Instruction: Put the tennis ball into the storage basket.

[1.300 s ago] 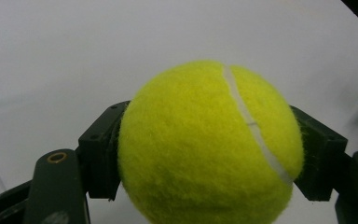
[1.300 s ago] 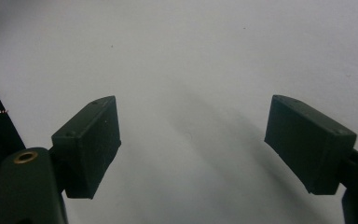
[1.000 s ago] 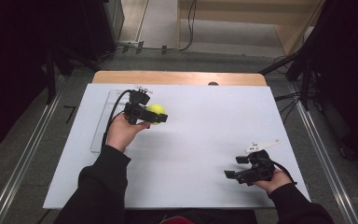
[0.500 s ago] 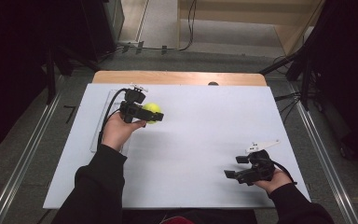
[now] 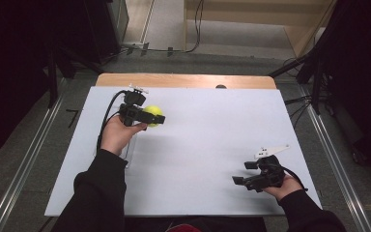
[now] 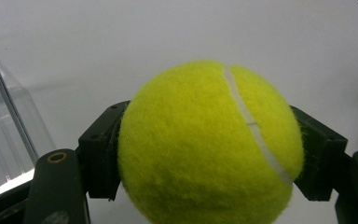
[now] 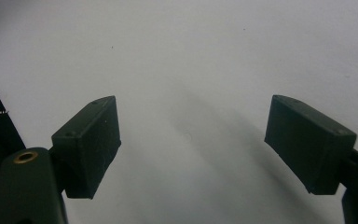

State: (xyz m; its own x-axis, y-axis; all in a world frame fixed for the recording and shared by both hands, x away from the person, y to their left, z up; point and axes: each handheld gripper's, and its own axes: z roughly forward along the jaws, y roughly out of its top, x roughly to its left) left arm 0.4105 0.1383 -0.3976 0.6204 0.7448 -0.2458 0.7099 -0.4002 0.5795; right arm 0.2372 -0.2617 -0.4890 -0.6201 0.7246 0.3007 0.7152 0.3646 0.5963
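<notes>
Carried slightly toward the table's far left since a second ago, the left gripper (image 5: 155,117) clamps a yellow tennis ball (image 6: 209,144) between its jaws above the white table (image 5: 212,145), while the right gripper (image 5: 244,173), well apart from it, rests with jaws spread wide.

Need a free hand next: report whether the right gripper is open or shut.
Open: the right gripper has its fingers wide apart, nothing between them.

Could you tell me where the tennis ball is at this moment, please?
The tennis ball is clamped between the jaws of the left gripper, over the far left part of the white table, beside a clear container.
</notes>
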